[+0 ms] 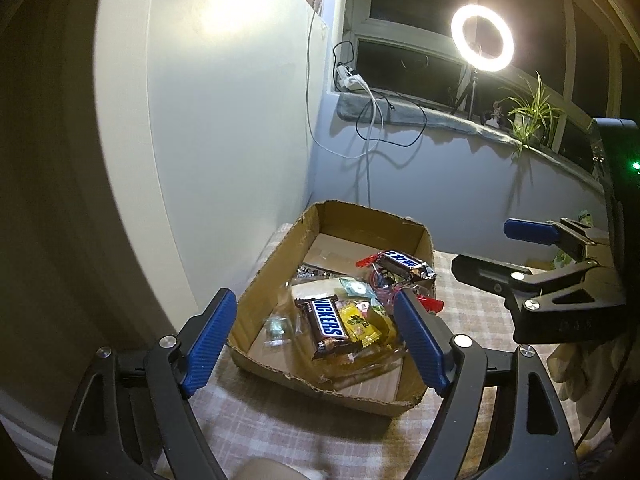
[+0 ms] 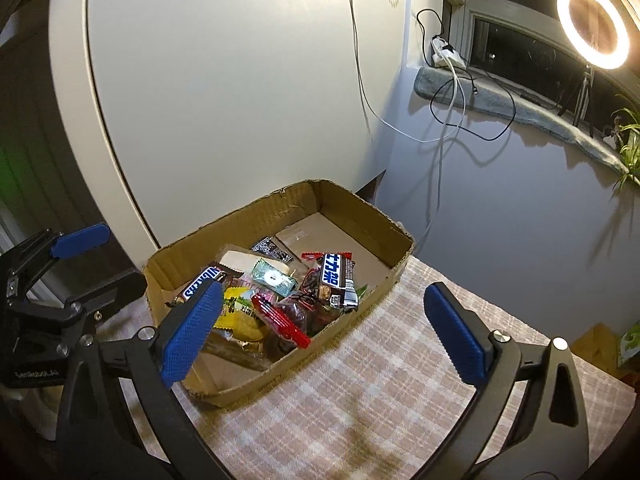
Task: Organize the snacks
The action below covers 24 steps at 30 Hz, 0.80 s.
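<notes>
Left wrist view | snacks (image 1: 340, 320) all heaped in cardboard box (image 1: 276, 256) on tabletop (image 1: 280, 420) | left hand-held gripper (image 1: 316, 340), right hand-held gripper (image 2: 320, 336) spread wide, empty | judged nearly done

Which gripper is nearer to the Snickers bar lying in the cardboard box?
Left. The left gripper hangs open right over the Snickers bar, which shows between its fingers. The right gripper is open beside the cardboard box, over the checked cloth.
</notes>
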Each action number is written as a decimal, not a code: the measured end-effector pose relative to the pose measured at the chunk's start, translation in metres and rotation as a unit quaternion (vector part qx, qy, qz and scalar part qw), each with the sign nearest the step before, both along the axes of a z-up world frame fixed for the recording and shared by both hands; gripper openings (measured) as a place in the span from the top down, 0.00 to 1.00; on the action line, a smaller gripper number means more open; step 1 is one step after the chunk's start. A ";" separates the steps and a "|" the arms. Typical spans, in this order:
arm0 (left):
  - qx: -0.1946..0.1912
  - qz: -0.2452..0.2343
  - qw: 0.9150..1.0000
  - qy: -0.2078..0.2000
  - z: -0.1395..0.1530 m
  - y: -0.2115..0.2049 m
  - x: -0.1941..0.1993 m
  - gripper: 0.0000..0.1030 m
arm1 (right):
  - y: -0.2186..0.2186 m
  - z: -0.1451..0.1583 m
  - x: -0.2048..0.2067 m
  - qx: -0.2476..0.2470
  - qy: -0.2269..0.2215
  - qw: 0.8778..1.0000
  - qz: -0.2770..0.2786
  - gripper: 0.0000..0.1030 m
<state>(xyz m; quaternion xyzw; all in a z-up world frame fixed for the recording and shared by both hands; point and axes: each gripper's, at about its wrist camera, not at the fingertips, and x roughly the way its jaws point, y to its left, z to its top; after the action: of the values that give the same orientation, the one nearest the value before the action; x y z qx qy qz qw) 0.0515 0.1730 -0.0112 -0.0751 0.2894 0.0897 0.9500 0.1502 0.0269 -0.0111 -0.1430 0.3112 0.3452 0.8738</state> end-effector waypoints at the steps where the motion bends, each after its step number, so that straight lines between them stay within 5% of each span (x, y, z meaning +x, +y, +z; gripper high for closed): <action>1: 0.001 0.001 1.000 0.000 0.001 -0.001 -0.001 0.21 | -0.001 0.001 -0.001 0.000 -0.002 1.000 0.000 0.01; 24: 0.010 0.002 1.000 -0.011 0.010 -0.022 -0.018 0.21 | -0.035 0.012 -0.028 0.002 -0.020 1.000 -0.020 0.01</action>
<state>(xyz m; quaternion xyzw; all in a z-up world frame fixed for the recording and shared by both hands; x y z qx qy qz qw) 0.0330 0.1514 -0.0012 -0.0671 0.2778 0.0936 0.9537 0.1220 -0.0077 0.0010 -0.1415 0.2959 0.3253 0.8869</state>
